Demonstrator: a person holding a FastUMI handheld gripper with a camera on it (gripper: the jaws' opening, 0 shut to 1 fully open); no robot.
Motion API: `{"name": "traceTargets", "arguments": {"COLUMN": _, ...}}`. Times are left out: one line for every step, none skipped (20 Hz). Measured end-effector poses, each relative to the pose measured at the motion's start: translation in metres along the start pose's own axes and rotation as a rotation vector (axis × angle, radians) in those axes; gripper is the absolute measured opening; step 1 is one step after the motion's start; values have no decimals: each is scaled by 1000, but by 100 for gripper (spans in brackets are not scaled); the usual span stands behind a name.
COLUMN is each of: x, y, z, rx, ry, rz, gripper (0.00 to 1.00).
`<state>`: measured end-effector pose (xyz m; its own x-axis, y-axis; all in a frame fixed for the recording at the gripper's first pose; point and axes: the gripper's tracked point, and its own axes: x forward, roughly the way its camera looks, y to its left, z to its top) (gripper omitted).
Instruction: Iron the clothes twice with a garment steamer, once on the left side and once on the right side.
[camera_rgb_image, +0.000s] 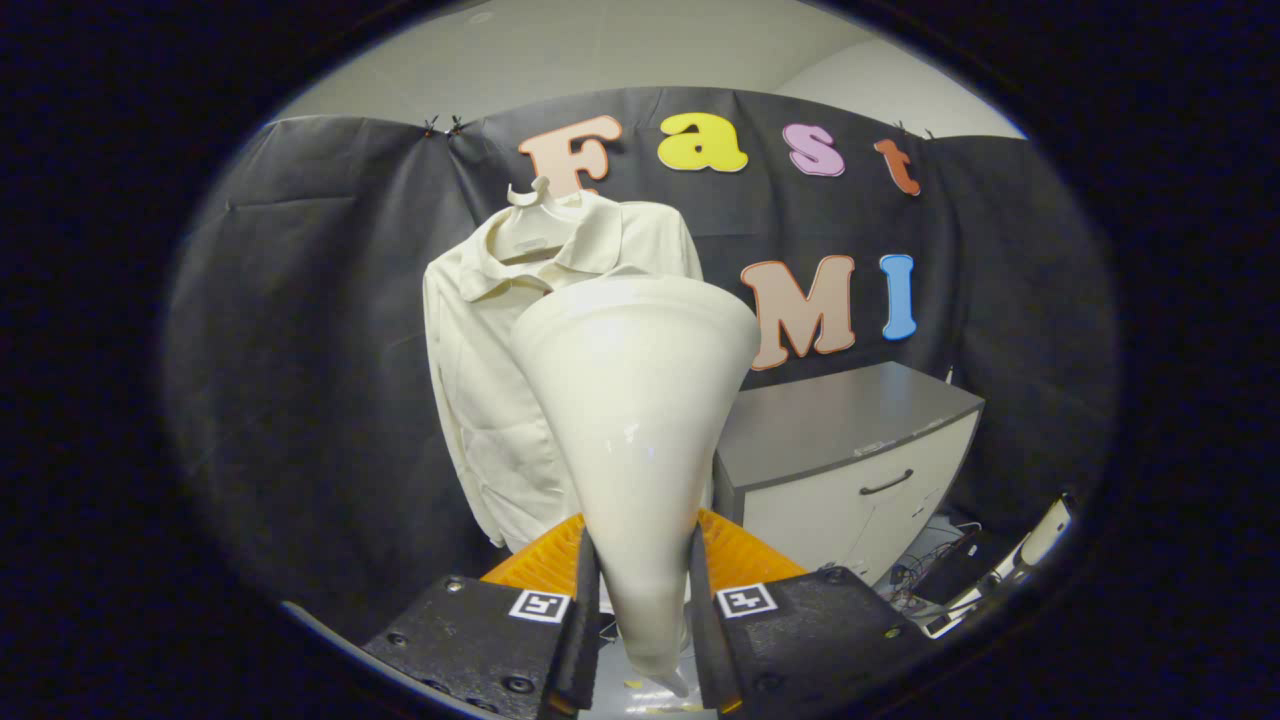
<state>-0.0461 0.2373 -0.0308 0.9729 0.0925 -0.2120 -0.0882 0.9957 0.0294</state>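
Steamer (640, 420), clamped in the tongs (640, 600), hides part of the hanging shirt (480, 400); cabinet (850, 450) beside.

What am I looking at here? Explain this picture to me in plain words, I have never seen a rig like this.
The picture comes from a wide-angle camera riding on a hand-held gripper, a two-finger clamp that a person carries; no robot arm is involved. The camera looks forward along the two fingers, which reach up from the bottom of the picture.

Clamped between them is the garment steamer: its narrow handle sits in the grip and its wide cream head flares away from the camera. Both fingers press on it.

Beyond the steamer a pale collared shirt hangs on a white hanger against the booth's black cloth wall. That shirt is what gets steamed. The steamer head appears short of the fabric, though the gap is hard to judge.

Beside the shirt stands a grey-topped cabinet with a drawer handle, and cables lie on the floor next to it.
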Motion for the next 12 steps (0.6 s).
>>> {"name": "traceTargets", "arguments": {"x": -4, "y": -2, "z": 9, "rx": -3, "ry": -24, "rz": -1, "gripper": 39}}
{"name": "traceTargets", "arguments": {"x": -8, "y": -7, "z": 15, "rx": -2, "ry": -30, "rz": -4, "gripper": 39}}
{"name": "traceTargets", "arguments": {"x": -11, "y": -9, "z": 20, "rx": 5, "ry": -47, "rz": -2, "gripper": 39}}
{"name": "traceTargets", "arguments": {"x": -14, "y": -9, "z": 20, "rx": 13, "ry": -54, "rz": 5, "gripper": 39}}
{"name": "traceTargets", "arguments": {"x": -15, "y": -11, "z": 24, "rx": 15, "ry": -61, "rz": 11, "gripper": 39}}
{"name": "traceTargets", "arguments": {"x": -16, "y": -15, "z": 28, "rx": 15, "ry": -62, "rz": 14, "gripper": 39}}
{"name": "traceTargets", "arguments": {"x": -18, "y": -19, "z": 32, "rx": 12, "ry": -61, "rz": 21, "gripper": 39}}
{"name": "traceTargets", "arguments": {"x": -18, "y": -21, "z": 36, "rx": 10, "ry": -68, "rz": 30, "gripper": 39}}
{"name": "traceTargets", "arguments": {"x": -20, "y": -24, "z": 40, "rx": 3, "ry": -73, "rz": 38, "gripper": 39}}
{"name": "traceTargets", "arguments": {"x": -21, "y": -27, "z": 43, "rx": -6, "ry": -80, "rz": 46, "gripper": 39}}
{"name": "traceTargets", "arguments": {"x": -22, "y": -29, "z": 45, "rx": -13, "ry": -75, "rz": 54, "gripper": 39}}
{"name": "traceTargets", "arguments": {"x": -24, "y": -30, "z": 47, "rx": -21, "ry": -85, "rz": 67, "gripper": 39}}
